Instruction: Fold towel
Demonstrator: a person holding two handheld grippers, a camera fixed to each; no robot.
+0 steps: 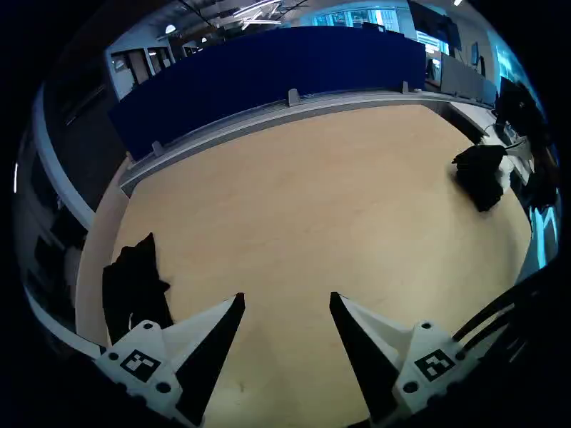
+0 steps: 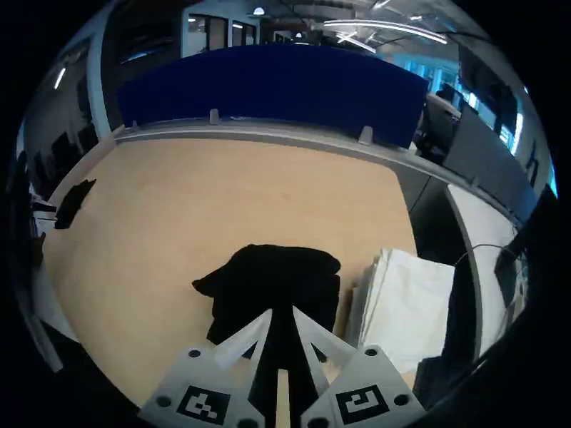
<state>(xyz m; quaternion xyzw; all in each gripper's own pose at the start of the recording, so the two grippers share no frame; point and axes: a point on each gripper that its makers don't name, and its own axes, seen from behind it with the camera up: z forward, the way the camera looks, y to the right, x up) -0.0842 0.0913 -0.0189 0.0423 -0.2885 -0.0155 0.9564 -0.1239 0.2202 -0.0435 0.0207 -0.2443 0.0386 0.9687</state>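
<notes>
While left tool (image 1: 285, 299) gapes, right tool (image 2: 282, 310) over towel (image 2: 285, 267).

The left gripper (image 1: 285, 299) points forward and slightly down, its two white fingers spread wide with a broad clear gap between the tips and nothing held between them. The right gripper (image 2: 282, 311) also tilts forward and down, but its fingers are drawn close together, leaving only a narrow slot that tapers toward the tips. Whether the tips press on anything cannot be told, because the gap there is dark.
</notes>
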